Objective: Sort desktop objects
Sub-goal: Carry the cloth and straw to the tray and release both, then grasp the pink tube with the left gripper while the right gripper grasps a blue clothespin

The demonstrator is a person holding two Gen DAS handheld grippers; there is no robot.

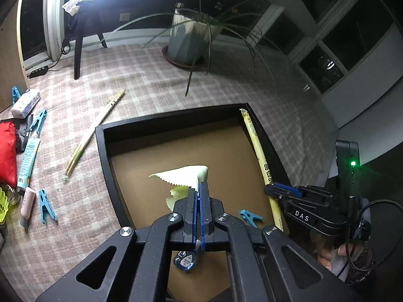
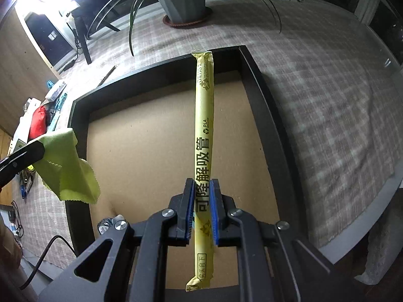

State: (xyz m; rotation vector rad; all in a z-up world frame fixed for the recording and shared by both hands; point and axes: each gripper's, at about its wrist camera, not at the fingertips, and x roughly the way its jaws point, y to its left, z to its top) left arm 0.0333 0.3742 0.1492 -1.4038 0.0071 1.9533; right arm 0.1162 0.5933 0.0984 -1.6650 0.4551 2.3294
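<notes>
Here the left gripper (image 1: 200, 196) has its fingers (image 1: 205, 201) pressed together on one corner of a yellow-green cloth (image 1: 186, 175), which hangs over the middle of the black tray (image 1: 100, 151). The cloth looks light and limp, with pinked edges; a pinch at a corner or fold probably suffices, though it will drape and swing. In the right view the same cloth (image 2: 66, 164) hangs at nine o'clock over the tray's left rim.

The right gripper (image 2: 202, 209) holds a long yellow straw packet (image 2: 204, 125) between its fingers (image 2: 215, 209), clamped about a third up from its near end; the packet points toward twelve o'clock above the tray's brown floor, its far tip over the far rim. It seems light, slim, fairly stiff but crushable and slick in its wrapper, so a grip nearer the middle would likely balance it better.

Inside the tray lie one blue clip (image 1: 250, 217) at four o'clock and one small blue-and-white packet (image 1: 185, 261) under the left gripper. On the checked counter (image 1: 141, 85) at nine o'clock: three more blue clips, one pair of chopsticks (image 1: 93, 136), one tissue pack (image 1: 25, 102), one red pouch (image 1: 7, 151), one tube (image 1: 29, 162), one pink stick (image 1: 27, 205).
</notes>
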